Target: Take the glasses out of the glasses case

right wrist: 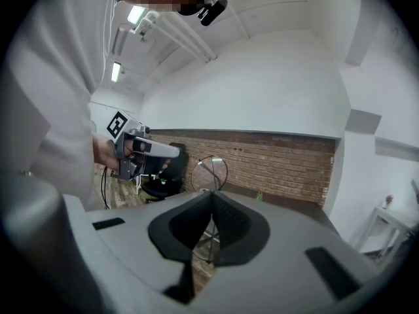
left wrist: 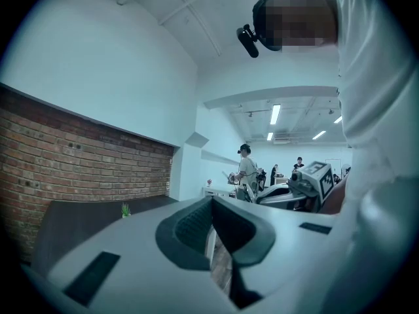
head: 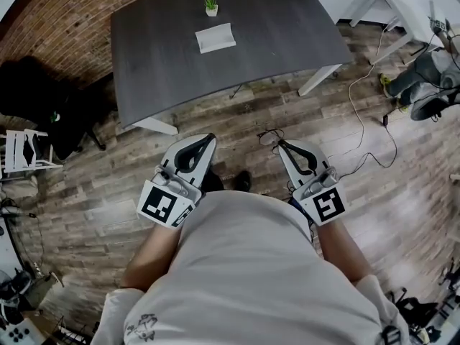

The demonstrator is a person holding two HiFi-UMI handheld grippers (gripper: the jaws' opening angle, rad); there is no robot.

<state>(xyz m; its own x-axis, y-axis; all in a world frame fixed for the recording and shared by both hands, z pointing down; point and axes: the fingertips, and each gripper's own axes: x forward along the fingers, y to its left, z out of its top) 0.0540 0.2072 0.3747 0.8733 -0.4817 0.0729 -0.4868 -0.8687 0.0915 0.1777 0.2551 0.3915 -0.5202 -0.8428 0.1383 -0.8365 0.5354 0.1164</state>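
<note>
A white glasses case (head: 215, 38) lies on the dark grey table (head: 287, 27), far ahead of both grippers. Thin wire-framed glasses (head: 268, 136) stick out from the tip of my right gripper (head: 281, 144), which is shut on them above the wood floor. In the right gripper view one round lens (right wrist: 209, 173) rises above the closed jaws of the right gripper (right wrist: 211, 193). My left gripper (head: 210, 139) is level beside it, shut and empty; its tips meet in its own view, where the left gripper (left wrist: 211, 200) has nothing between them. Both grippers are close to my body.
A small potted plant (head: 210, 6) stands on the table behind the case. A black chair (head: 43, 99) and a white rack (head: 25, 149) stand at the left. Cables (head: 374, 121) trail over the floor at the right, near a white side table (head: 388, 6). People (left wrist: 247, 165) stand in the far room.
</note>
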